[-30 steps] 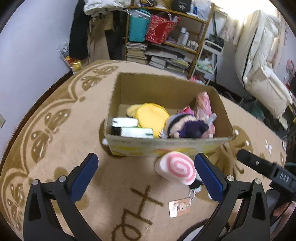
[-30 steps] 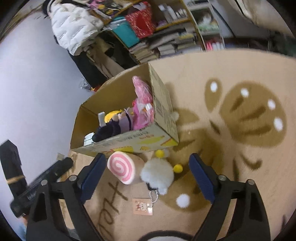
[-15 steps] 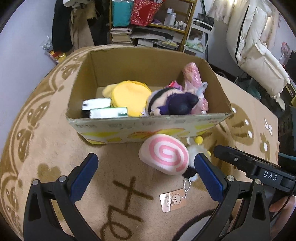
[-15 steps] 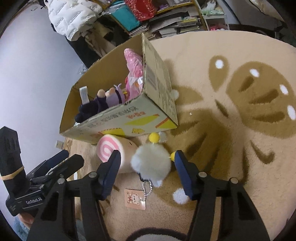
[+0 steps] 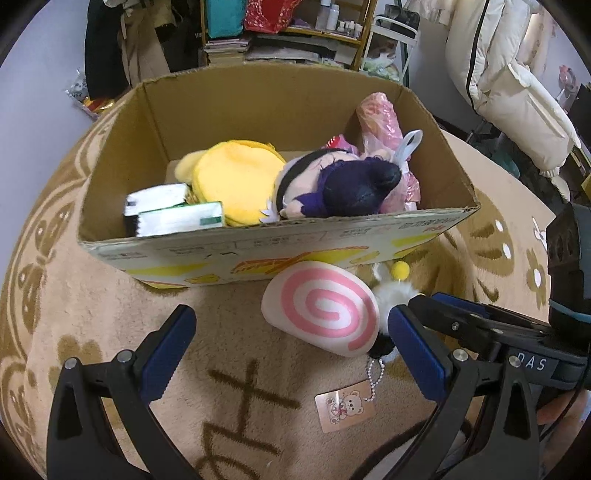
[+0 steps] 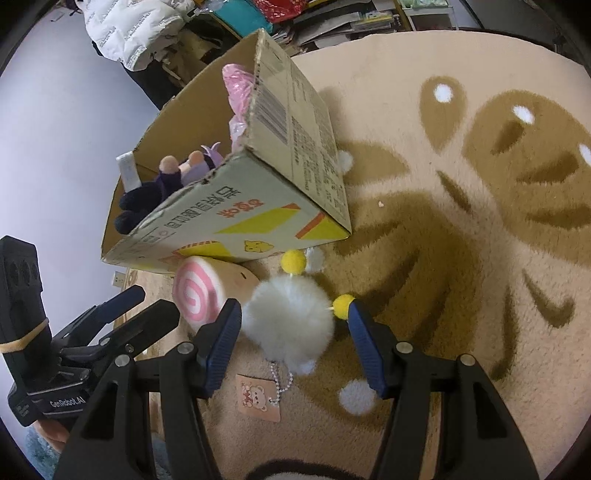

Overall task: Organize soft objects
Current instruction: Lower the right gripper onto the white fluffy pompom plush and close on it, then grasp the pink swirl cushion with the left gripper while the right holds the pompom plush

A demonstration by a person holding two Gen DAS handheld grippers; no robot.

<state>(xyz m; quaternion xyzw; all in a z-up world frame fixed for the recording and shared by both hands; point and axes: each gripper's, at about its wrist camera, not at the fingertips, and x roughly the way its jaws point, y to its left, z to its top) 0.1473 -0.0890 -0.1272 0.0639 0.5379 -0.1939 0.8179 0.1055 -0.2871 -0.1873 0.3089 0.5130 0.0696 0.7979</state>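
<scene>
On a tan rug (image 6: 461, 258) patterned with brown shapes, my right gripper (image 6: 293, 332) straddles a white fluffy pom-pom (image 6: 290, 319), its blue pads (image 6: 221, 343) half spread on either side of the ball. The left pad sits right at the fluff and the right pad is next to a small yellow ball (image 6: 341, 305) on the toy's edge; I cannot tell whether either pad actually presses the fur, so I read the fingers as not yet gripping. A bead chain hangs from the pom-pom to a small bear tag (image 6: 260, 400) lying flat on the rug.

Just beside the pom-pom, a pink-and-white swirl plush (image 5: 321, 308) lies against the front wall of a cardboard box (image 5: 258, 251). My left gripper (image 5: 291, 343) hovers low over the rug with its fingers wide apart and nothing between the pads; the swirl plush sits just ahead of its right pad.

Inside the box I see a yellow plush (image 5: 232, 181), a dark-haired doll (image 5: 343, 184), a pink plastic-wrapped item (image 5: 380, 122) and two white-and-green packets (image 5: 173, 214). Cluttered shelves (image 5: 295, 33) stand behind the box.
</scene>
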